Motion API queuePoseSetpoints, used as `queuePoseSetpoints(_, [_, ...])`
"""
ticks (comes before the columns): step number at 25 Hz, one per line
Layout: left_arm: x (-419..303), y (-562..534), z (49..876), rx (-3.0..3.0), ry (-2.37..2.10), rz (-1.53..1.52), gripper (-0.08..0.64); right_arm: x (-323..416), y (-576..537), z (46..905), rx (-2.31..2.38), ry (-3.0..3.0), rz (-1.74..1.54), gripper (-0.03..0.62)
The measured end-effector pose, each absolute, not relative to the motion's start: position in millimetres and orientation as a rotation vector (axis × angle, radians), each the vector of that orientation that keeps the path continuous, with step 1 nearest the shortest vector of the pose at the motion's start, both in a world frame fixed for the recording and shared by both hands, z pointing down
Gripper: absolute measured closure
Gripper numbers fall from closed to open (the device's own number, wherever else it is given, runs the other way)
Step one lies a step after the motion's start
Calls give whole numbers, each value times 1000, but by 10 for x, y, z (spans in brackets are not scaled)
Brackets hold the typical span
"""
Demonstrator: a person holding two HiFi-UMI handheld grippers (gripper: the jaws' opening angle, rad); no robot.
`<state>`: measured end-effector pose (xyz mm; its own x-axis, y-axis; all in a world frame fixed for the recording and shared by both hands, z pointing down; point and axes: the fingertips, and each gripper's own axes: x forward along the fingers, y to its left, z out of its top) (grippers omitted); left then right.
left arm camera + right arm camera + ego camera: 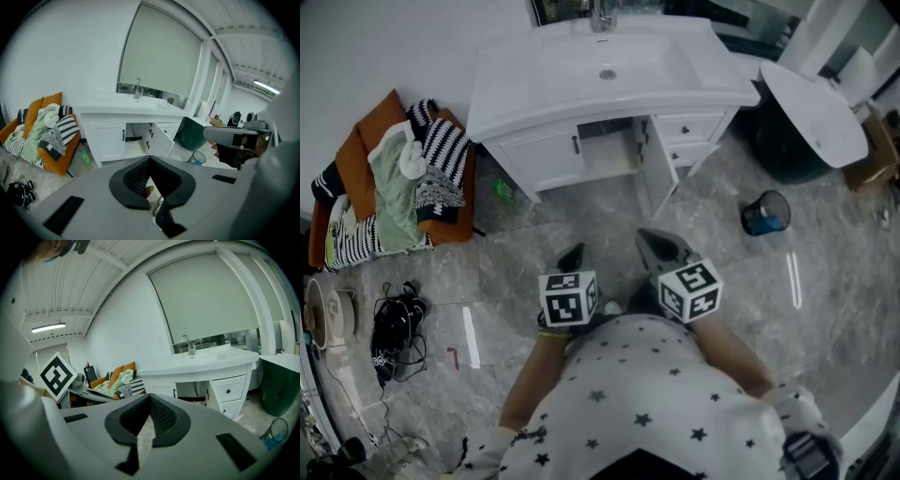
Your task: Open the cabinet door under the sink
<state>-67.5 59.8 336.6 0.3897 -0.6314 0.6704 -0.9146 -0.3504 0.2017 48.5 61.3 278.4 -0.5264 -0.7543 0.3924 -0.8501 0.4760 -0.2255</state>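
The white sink cabinet [609, 89] stands against the far wall. Its right door [655, 167] is swung out towards me, and the dark inside shows behind it. The left door [546, 155] is closed, with a dark handle. In the left gripper view the open door [161, 139] hangs to the right of the gap. Both grippers hover over the floor well short of the cabinet, touching nothing. My left gripper [573, 257] is shut and holds nothing, its tips [149, 160] meeting. My right gripper [660, 246] is shut and holds nothing too, its jaws [149, 397] together, facing the cabinet [201, 367].
Two drawers [689, 128] sit to the right of the open door. An orange seat piled with clothes [394, 187] stands at left, with a green bottle [502, 190] beside the cabinet. A blue bin [766, 214] and a white round table [814, 112] are at right. Cables [394, 328] lie on the floor.
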Motion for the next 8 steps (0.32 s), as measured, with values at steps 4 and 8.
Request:
queuePoseSetpoints(4, [-651,596,3374,2097,-1324,661,557,491,622,2807,1375,-2490,589,585])
queuePoseSetpoints(8, [-648,572,3370,2095,-1327,655,557,484,589,2803,1375,-2492,592,585])
